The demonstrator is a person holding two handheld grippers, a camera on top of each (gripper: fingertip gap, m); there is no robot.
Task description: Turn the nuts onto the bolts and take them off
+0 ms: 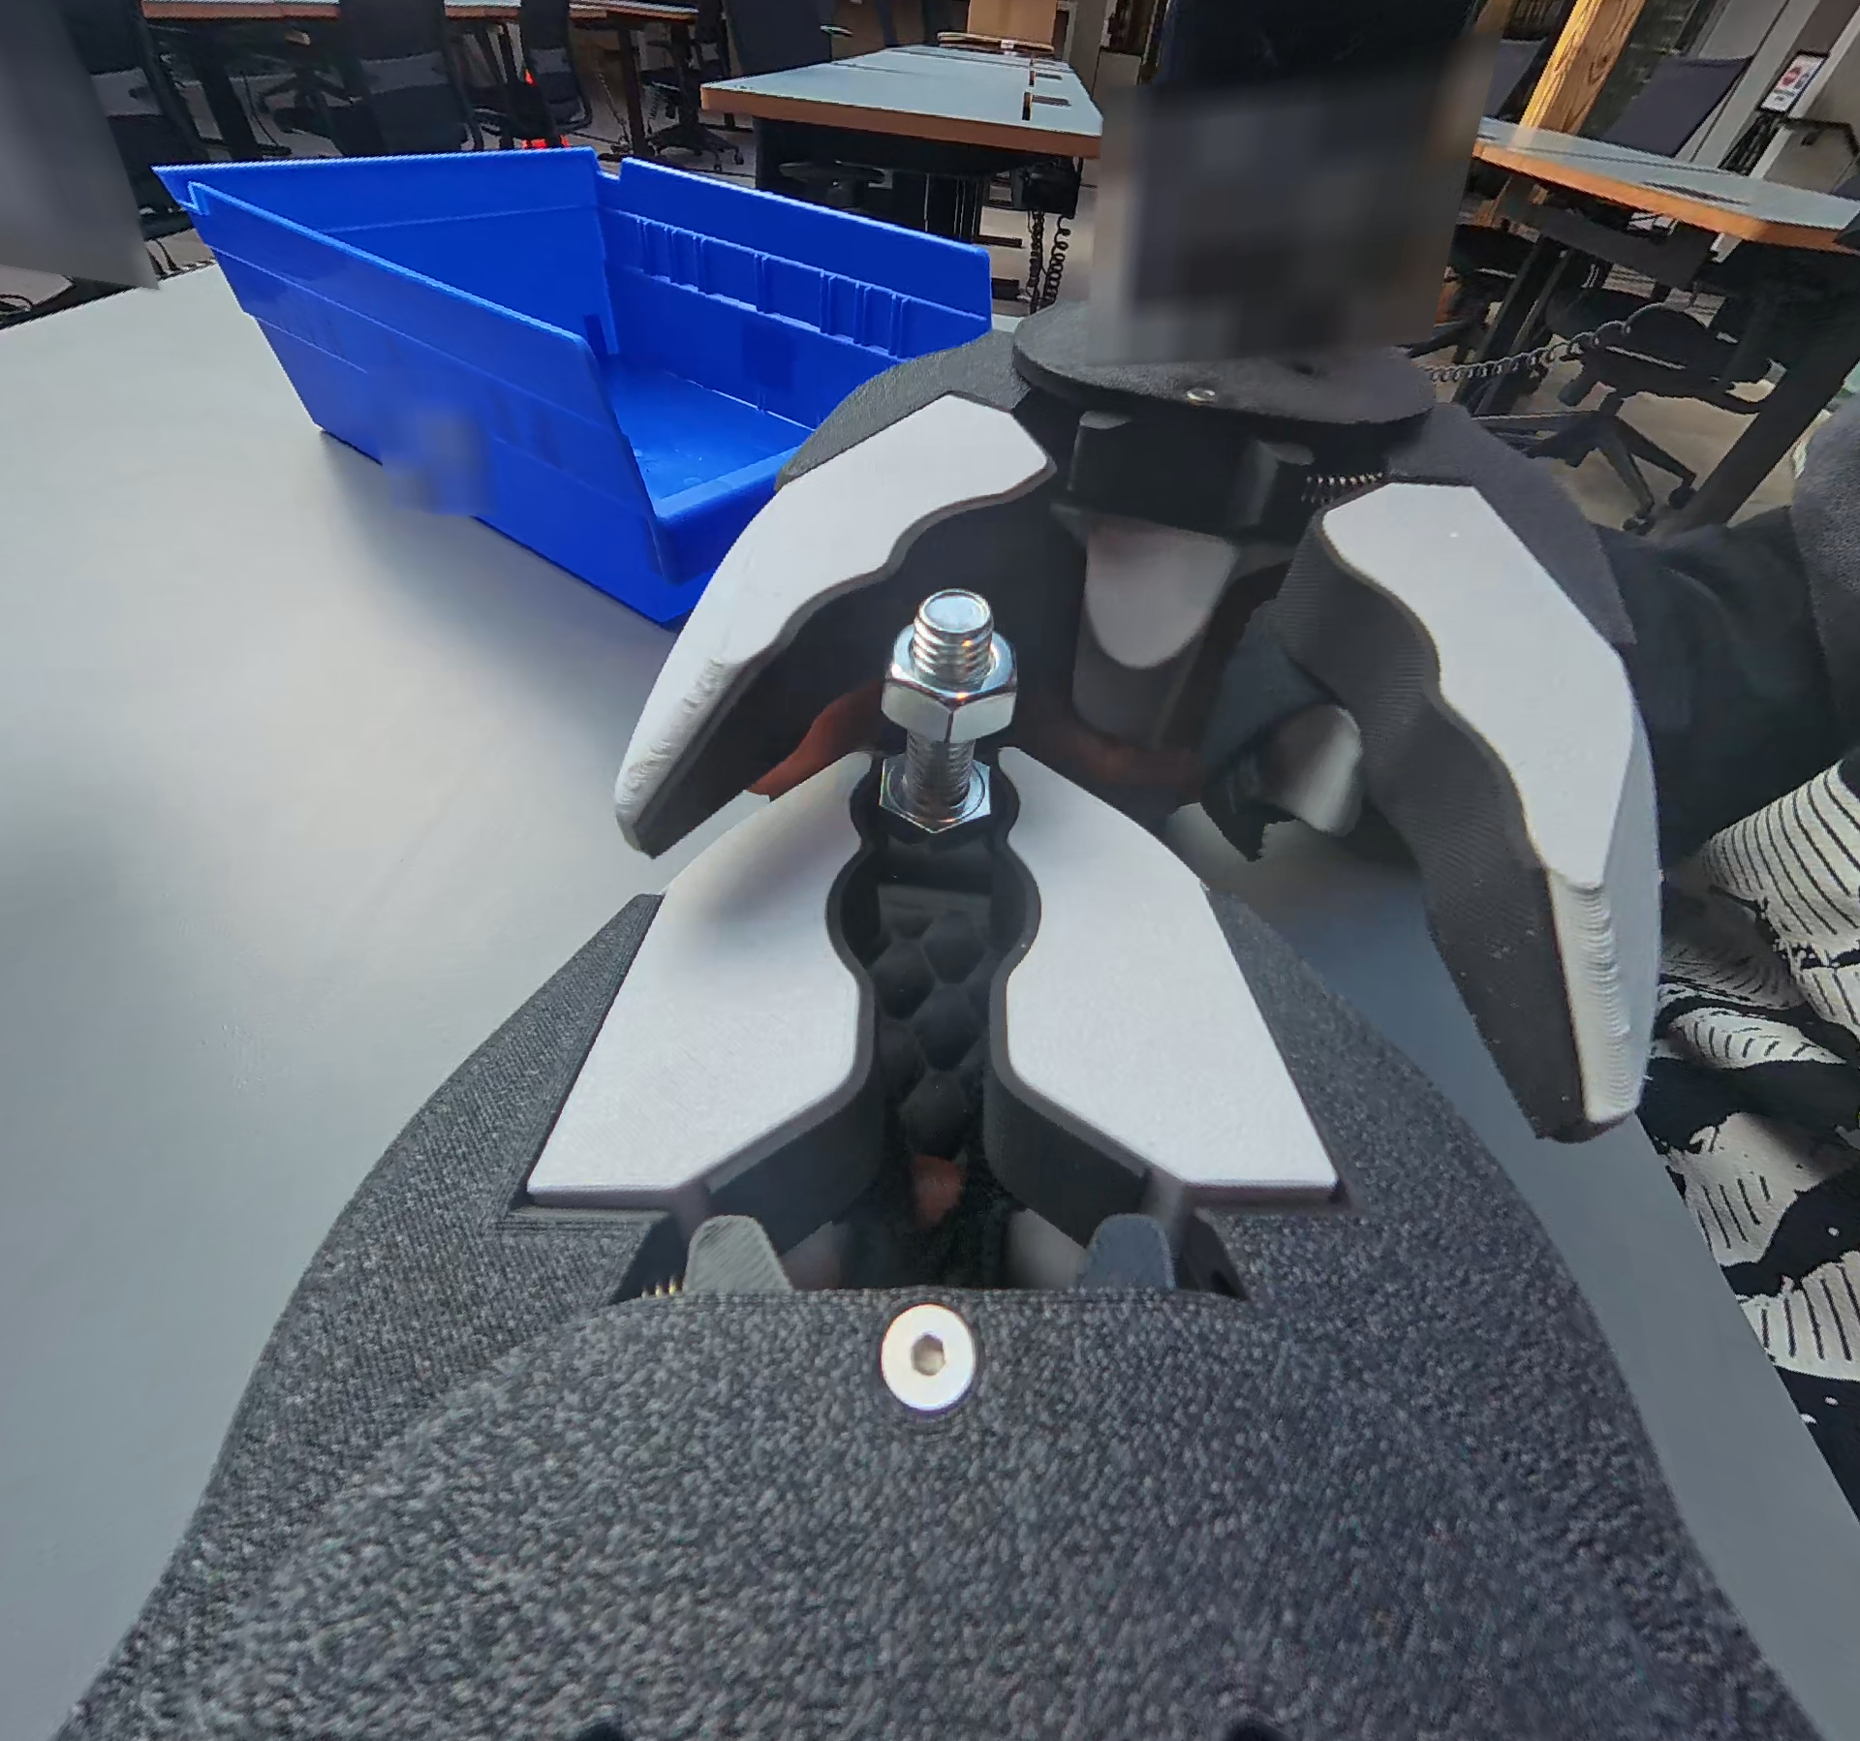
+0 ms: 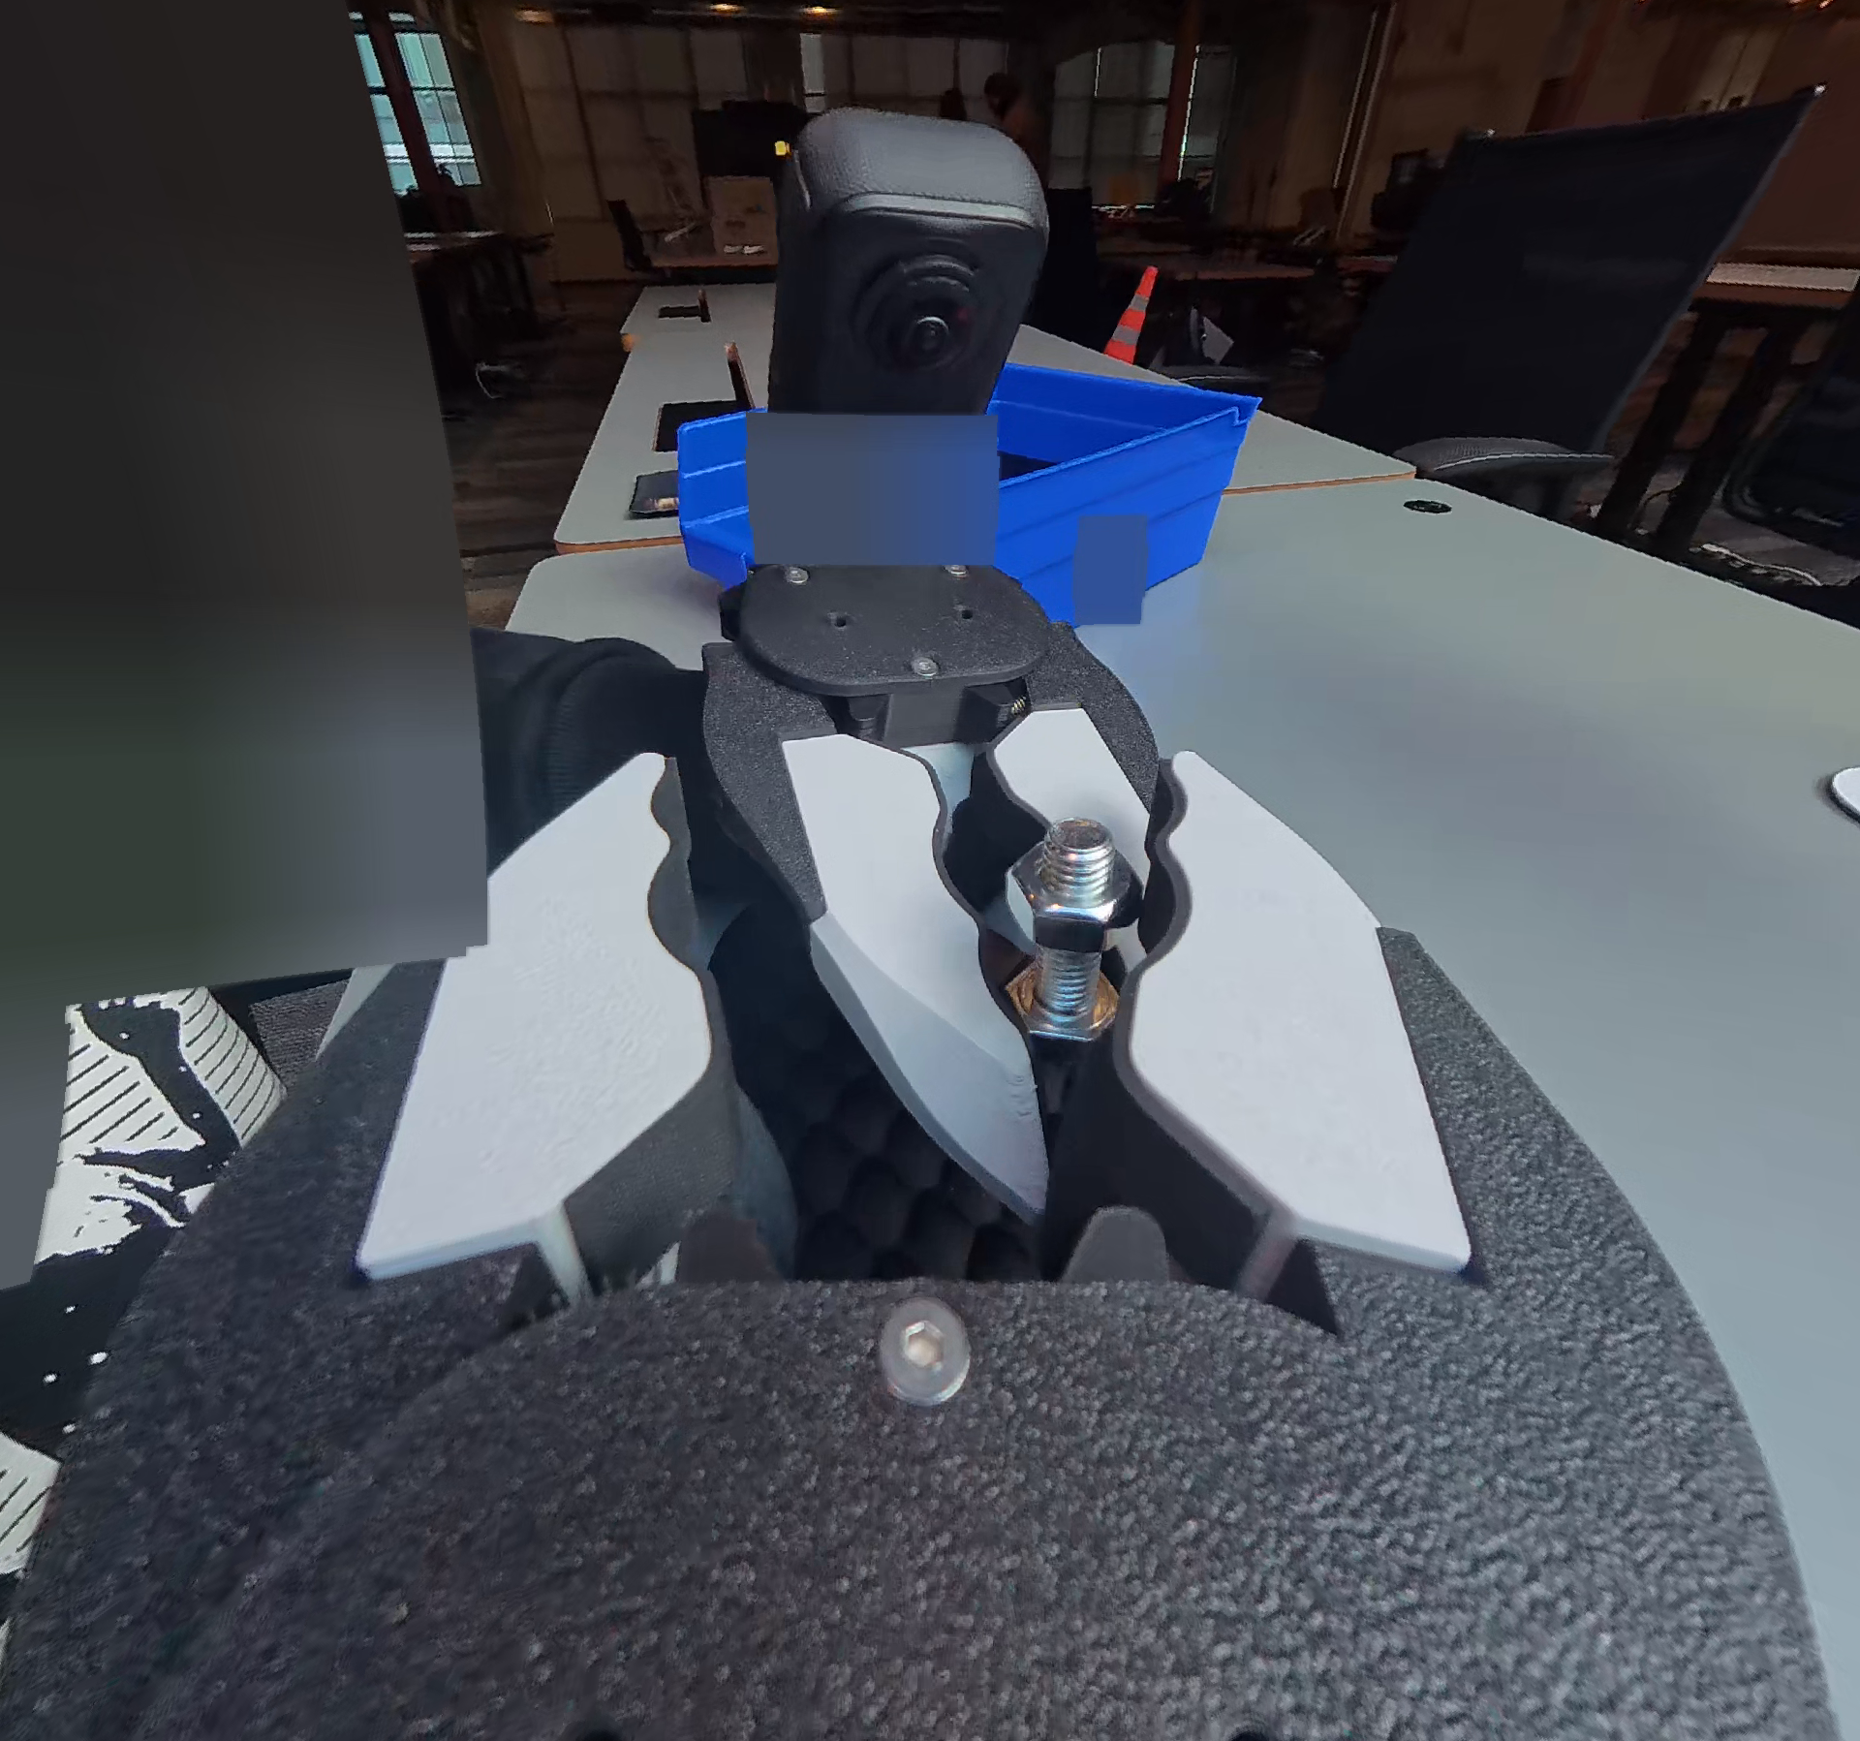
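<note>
1. Table (image 1: 252, 686): pale grey, smooth top, matte; also in right wrist view (image 2: 1510, 736).
2. Blue bin (image 1: 564, 334) sits directly on table, open top, one low end; inside looks bare where visible. Seen too in right wrist view (image 2: 1127, 485).
3. Small white round thing (image 2: 1847, 792) at table's right edge, cut off, can't tell what.

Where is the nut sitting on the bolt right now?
The nut sits near the bolt's threaded tip, centre of the left wrist view, above the left gripper clamping the bolt's head, between the right gripper's open jaws.
</note>
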